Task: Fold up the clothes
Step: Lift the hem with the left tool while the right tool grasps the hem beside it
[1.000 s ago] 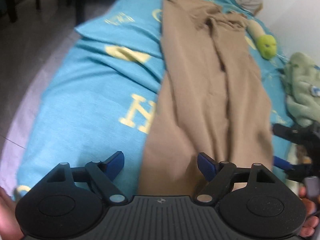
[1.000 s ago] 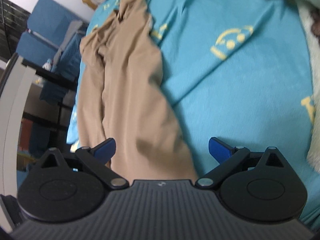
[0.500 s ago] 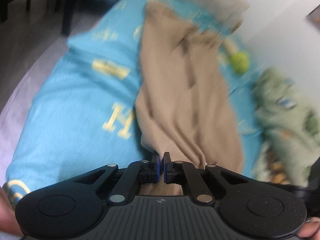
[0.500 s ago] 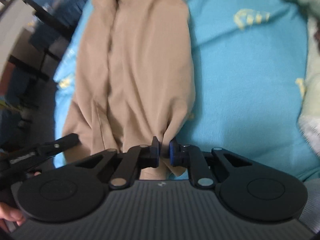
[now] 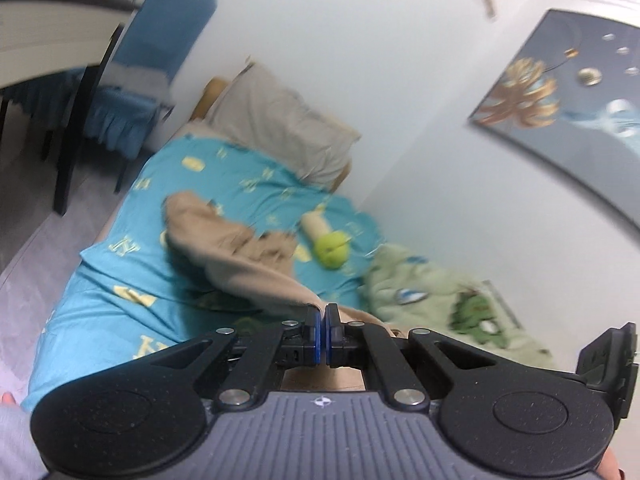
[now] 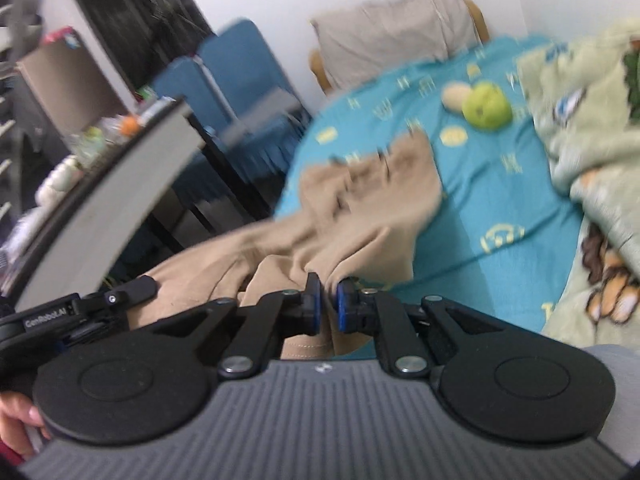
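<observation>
Both hand-held grippers are closed on cloth: the left hand-held gripper (image 5: 322,334) pinches one end of the tan trousers (image 5: 236,256) at the lower centre of its frame, and the right hand-held gripper (image 6: 325,306) pinches a bunched fold of the same garment. The bed (image 5: 104,280) with its turquoise sheet carries the far part of the trousers in the middle of each frame, while the near end hangs lifted from the grippers. I judge the fold is only at its start: the ends are lifted, but no half lies yet over the other.

Only the left view shows the wall picture (image 5: 560,96) at upper right. Only the right view shows the cluttered bench (image 6: 120,168) at left. The green blanket (image 6: 580,112), the pillow (image 5: 280,128) and the green apple (image 6: 486,106) appear in both views.
</observation>
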A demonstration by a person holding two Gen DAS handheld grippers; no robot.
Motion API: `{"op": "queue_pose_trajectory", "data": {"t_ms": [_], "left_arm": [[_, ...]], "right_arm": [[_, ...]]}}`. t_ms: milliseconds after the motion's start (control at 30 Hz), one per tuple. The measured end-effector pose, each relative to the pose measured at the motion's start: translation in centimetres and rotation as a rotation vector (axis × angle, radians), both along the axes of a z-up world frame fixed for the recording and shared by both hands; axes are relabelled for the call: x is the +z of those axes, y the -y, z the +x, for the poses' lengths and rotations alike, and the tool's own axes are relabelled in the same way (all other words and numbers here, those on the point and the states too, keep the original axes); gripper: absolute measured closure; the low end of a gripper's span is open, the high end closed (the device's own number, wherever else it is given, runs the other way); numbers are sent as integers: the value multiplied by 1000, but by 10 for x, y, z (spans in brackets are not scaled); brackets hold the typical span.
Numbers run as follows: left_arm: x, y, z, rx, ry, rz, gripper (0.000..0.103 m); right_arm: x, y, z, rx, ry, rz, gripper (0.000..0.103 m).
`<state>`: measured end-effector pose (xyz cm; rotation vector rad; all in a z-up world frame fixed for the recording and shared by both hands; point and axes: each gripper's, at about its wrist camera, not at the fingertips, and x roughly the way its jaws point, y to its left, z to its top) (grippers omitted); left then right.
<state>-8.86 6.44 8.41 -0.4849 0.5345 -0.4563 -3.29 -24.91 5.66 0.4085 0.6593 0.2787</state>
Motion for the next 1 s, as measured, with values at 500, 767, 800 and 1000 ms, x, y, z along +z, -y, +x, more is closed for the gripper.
{"op": "queue_pose_trajectory", "data": {"t_ms": [500, 767, 800, 1000], "left_arm": [[-2, 23, 48, 110, 70, 155, 101], [-77, 32, 197, 143, -18, 303, 101], [-91, 32, 214, 143, -37, 322, 101], [-183, 25, 296, 132, -166, 404, 101]], "right_arm": [[-3, -5, 61, -36, 53, -31, 91], [-75, -6, 190, -90, -68, -81, 91], [-87, -7, 204, -91, -88, -87, 91], [-165, -16, 270, -91, -194, -130, 91]]}}
